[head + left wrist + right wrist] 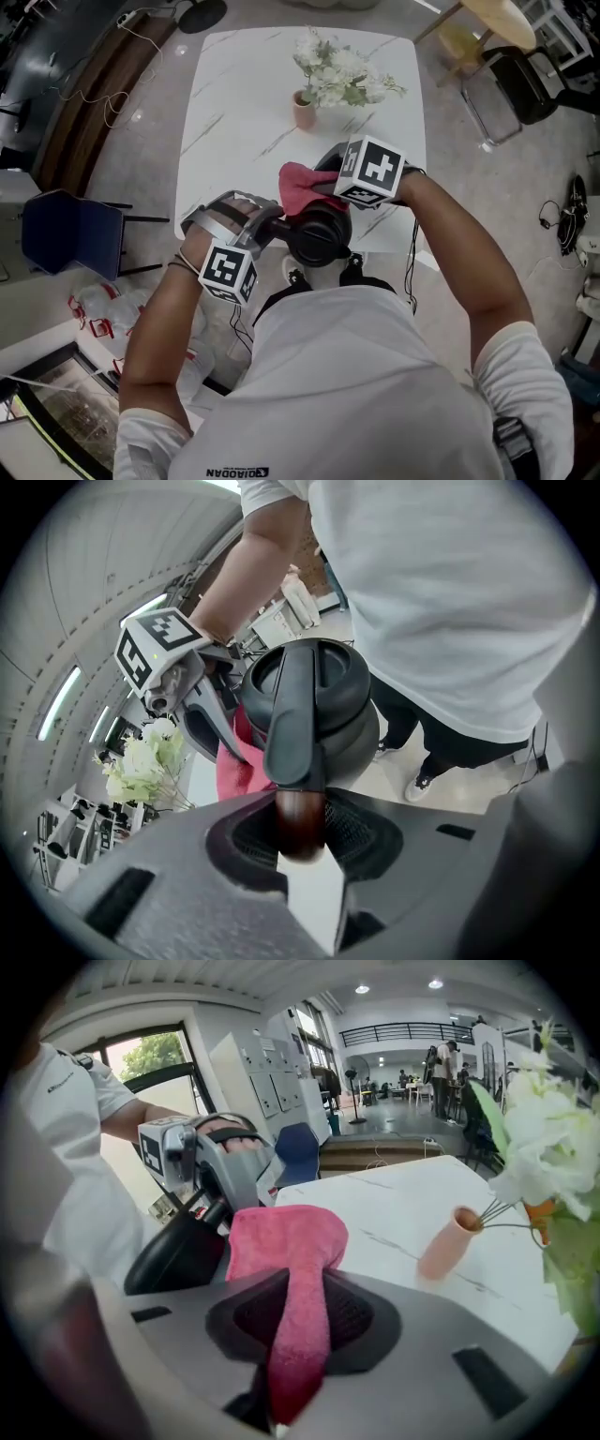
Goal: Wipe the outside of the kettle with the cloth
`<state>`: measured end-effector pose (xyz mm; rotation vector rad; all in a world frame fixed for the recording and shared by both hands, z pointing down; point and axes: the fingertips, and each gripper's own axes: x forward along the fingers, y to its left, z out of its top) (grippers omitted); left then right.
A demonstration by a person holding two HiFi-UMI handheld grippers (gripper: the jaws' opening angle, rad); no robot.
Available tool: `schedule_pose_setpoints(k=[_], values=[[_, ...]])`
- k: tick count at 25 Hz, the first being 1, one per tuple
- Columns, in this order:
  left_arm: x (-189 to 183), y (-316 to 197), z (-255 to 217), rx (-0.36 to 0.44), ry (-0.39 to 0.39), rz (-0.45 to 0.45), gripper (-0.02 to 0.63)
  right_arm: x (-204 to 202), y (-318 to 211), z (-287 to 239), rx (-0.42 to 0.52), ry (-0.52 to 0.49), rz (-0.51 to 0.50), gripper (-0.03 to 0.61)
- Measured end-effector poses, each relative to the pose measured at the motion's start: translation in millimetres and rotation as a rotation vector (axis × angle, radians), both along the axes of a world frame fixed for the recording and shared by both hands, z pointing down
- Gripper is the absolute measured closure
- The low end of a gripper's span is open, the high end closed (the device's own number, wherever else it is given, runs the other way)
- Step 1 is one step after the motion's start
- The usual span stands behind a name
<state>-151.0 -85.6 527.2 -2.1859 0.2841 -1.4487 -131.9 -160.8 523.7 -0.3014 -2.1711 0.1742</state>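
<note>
A black kettle (321, 236) hangs in the air just off the near edge of the white table (234, 103). My left gripper (272, 228) is shut on the wood-brown end (300, 819) of its dark handle (292, 714). My right gripper (323, 184) is shut on a pink cloth (298, 186), which lies against the kettle's far upper side. In the right gripper view the cloth (292, 1241) runs between the jaws and spreads over the kettle (176, 1258). The left gripper view shows the kettle's lid and body (328, 691) with the cloth (239, 763) behind it.
A pink vase (304, 111) with white flowers stands mid-table, close beyond the kettle; it also shows in the right gripper view, vase (448, 1243). A blue chair (70, 232) stands left of the table. More chairs (511, 80) and cables lie at the right.
</note>
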Motion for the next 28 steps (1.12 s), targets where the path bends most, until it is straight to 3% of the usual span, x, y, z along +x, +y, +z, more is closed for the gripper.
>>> schedule_pose_setpoints(k=[12,19,28], values=[[2,-3,-3,-0.006,-0.006,0.008,0.509,6,-25,77,0.035,0.101,-0.015,0.486],[0,-5,-2,-0.015,-0.005,-0.001,0.509,6,-38,113,-0.023,0.125,0.048,0.488],[-2,-9,0,-0.030,0.010,-0.019,0.508,12,-50,142,0.010,0.197,0.137,0.486]])
